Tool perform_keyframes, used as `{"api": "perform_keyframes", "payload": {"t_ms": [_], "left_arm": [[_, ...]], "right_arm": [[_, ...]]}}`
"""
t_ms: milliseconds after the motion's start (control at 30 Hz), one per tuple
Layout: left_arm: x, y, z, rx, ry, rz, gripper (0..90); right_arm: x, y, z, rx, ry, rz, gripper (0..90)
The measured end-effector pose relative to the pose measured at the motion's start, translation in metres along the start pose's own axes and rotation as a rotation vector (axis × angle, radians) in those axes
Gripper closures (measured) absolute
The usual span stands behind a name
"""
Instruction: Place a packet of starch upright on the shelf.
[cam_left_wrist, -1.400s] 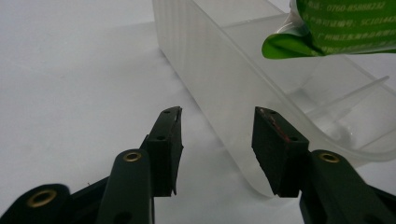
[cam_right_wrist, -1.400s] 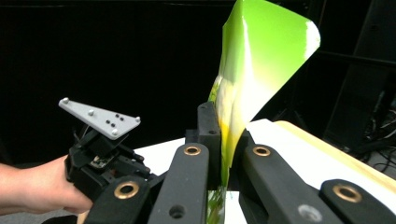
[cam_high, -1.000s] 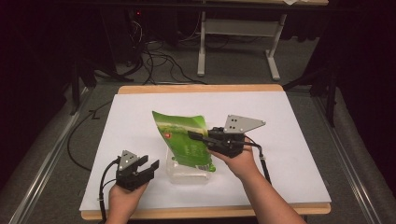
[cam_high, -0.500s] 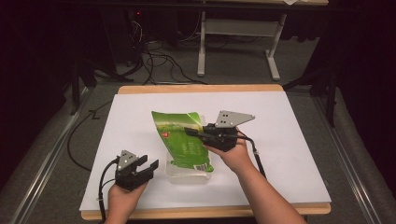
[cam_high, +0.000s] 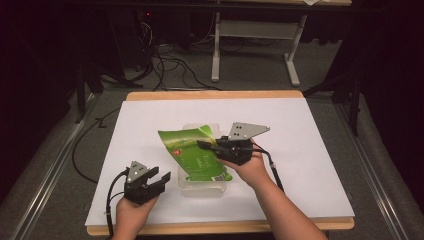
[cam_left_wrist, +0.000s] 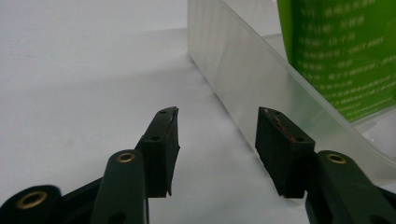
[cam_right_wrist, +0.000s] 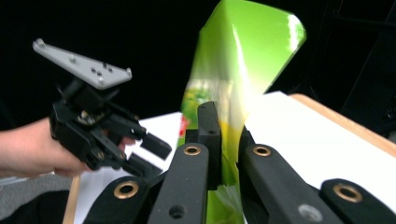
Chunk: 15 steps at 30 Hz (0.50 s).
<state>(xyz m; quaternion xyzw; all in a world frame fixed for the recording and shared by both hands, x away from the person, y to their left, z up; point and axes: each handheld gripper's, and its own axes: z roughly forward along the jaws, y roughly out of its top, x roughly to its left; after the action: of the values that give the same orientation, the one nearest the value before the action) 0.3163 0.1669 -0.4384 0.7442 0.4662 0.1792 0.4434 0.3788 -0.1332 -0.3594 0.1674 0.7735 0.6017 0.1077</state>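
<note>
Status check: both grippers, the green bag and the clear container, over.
Right gripper shut on green bag, bag over clear container. Left gripper open, empty, beside the container wall. Nothing in the way.

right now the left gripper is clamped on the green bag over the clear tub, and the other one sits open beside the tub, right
Wrong hand. The right gripper is clamped on the green bag over the clear tub, as the right gripper view shows; the left gripper sits open beside the tub.
</note>
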Motion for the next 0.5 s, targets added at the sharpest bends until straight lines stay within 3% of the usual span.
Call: {"api": "perform_keyframes", "payload": {"t_ms": [67,167,333,500], "left_arm": [[0.000,0.000,0.000,0.003,-0.002,0.002,49.8],[-0.001,0.000,0.001,0.005,-0.002,0.006,49.8],[-0.001,0.000,0.001,0.003,0.001,0.007,49.9],[0.000,0.000,-0.001,-0.002,0.002,0.005,50.1]], "right_arm": [[0.000,-0.007,0.002,0.011,-0.001,0.008,90.0],[0.000,-0.010,0.000,-0.021,-0.004,0.034,90.0],[0.006,-0.006,0.004,-0.027,-0.010,0.015,90.0],[0.011,-0.002,0.008,-0.087,0.003,0.017,90.0]]}}
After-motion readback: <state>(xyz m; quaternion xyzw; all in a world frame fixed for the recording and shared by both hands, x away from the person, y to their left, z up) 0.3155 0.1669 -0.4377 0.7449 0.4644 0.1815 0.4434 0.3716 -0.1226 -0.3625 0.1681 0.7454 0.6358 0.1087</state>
